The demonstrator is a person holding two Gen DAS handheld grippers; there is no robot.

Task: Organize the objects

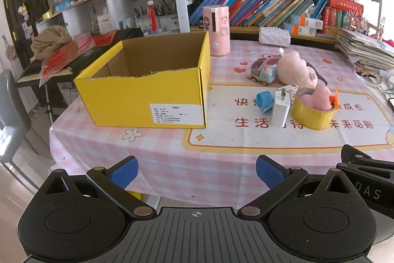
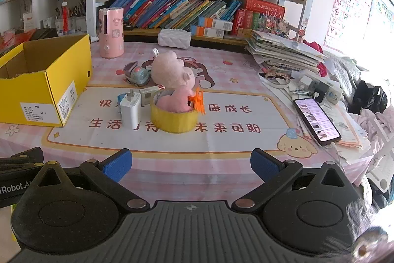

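Left wrist view: the left gripper (image 1: pixel 197 173) hangs over the near edge of the bench (image 1: pixel 221 164), its blue-padded fingers (image 1: pixel 124 171) spread wide with nothing between them. Beyond the left finger stands the yellow cardboard box (image 1: pixel 145 100), open-topped, a white label on its near wall; no contents are visible from this angle. Beyond the right finger lies a close cluster: a white charger (image 1: pixel 280 109) standing upright, a blue cap-like piece (image 1: pixel 264 101) just to its left, and a yellow tape roll (image 1: pixel 312 112) just to its right. A pink plush toy (image 1: pixel 298 69) leans behind the roll, part of it resting inside the ring, with an orange clip (image 1: pixel 335 100) at the roll's far-right rim. A small toy car (image 1: pixel 263 70) sits beside the plush, farther back. A pink cylinder (image 1: pixel 216 30) stands behind the box's far corner, before the bookshelf (image 1: pixel 270 4).

Right wrist view: the right gripper (image 2: pixel 190 164) likewise hovers at the bench edge, fingers (image 2: pixel 264 164) fully parted and holding nothing. The cluster lies straight ahead between the fingers; a small white carton (image 2: pixel 150 91) lies behind the charger. The box stands beyond the left finger. Beyond the right finger a smartphone (image 2: pixel 317 118) lies screen-up on papers, with a paper stack (image 2: pixel 283 51) farther off.
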